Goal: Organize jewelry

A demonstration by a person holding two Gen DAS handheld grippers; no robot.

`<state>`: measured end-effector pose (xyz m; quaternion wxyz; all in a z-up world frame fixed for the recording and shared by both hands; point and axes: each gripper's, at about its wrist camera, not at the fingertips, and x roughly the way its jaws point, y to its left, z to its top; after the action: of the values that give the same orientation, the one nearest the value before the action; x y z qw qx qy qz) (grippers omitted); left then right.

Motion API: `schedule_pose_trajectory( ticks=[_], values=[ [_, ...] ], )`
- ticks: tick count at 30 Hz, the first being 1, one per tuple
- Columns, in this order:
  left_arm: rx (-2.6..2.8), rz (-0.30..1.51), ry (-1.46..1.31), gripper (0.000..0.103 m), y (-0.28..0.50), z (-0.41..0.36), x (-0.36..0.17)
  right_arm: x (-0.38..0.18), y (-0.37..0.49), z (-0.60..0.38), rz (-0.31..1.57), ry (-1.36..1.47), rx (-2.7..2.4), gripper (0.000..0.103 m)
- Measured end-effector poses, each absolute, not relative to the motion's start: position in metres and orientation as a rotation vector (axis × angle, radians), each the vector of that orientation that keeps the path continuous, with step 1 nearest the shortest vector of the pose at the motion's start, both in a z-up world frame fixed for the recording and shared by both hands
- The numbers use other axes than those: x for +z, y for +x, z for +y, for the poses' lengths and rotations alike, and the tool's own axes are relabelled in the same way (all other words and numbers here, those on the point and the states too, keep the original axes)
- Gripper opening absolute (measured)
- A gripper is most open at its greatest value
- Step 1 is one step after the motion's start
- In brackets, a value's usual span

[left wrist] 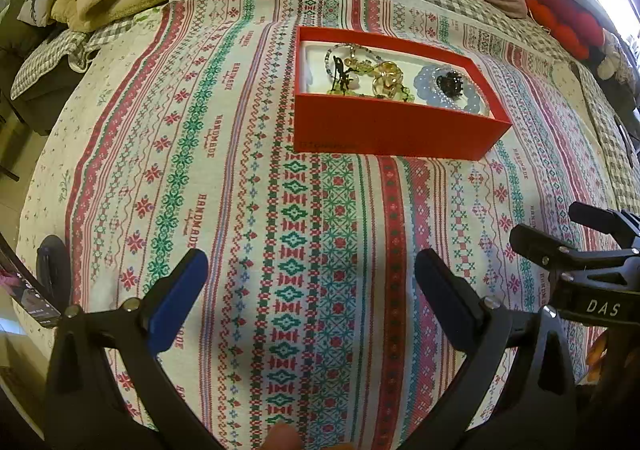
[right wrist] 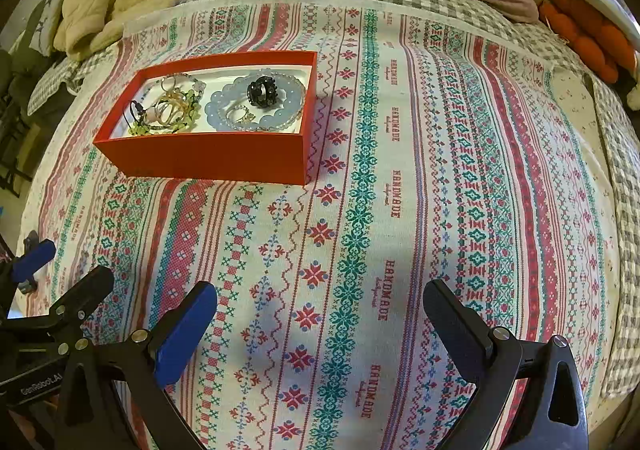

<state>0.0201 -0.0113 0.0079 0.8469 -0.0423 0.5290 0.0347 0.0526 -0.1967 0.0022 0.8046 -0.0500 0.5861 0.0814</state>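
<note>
Soft, even light; sharp focus; edges bulge.

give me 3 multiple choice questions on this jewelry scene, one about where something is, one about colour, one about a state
1. Where does the black ring lie?
A. on the patterned cloth beside the box
B. inside the box, within the pale blue bead bracelet
C. between the left gripper's fingers

2. What colour is the outside of the box?
A. red
B. green
C. white

3. What state are the two grippers in?
A. both open and holding nothing
B. both shut on jewelry
C. the left one shut on a bracelet, the right one open

Answers:
1. B: the right wrist view shows the ring encircled by the pale blue bead bracelet in the box.
2. A: its outer walls are red, while only the inside lining is white.
3. A: the left gripper and the right gripper each show fingers spread wide over the patterned cloth, nothing between them.
</note>
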Motion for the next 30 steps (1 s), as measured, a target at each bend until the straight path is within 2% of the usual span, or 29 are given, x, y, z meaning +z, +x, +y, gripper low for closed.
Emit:
schedule_pose_trajectory(
  ticks=[30],
  values=[
    [0.092,1.127,-0.036,0.103,0.0223,-0.0113,0.0074,0.001,0.051,-0.1953,1.258,-0.11,0.172,0.103]
  ],
)
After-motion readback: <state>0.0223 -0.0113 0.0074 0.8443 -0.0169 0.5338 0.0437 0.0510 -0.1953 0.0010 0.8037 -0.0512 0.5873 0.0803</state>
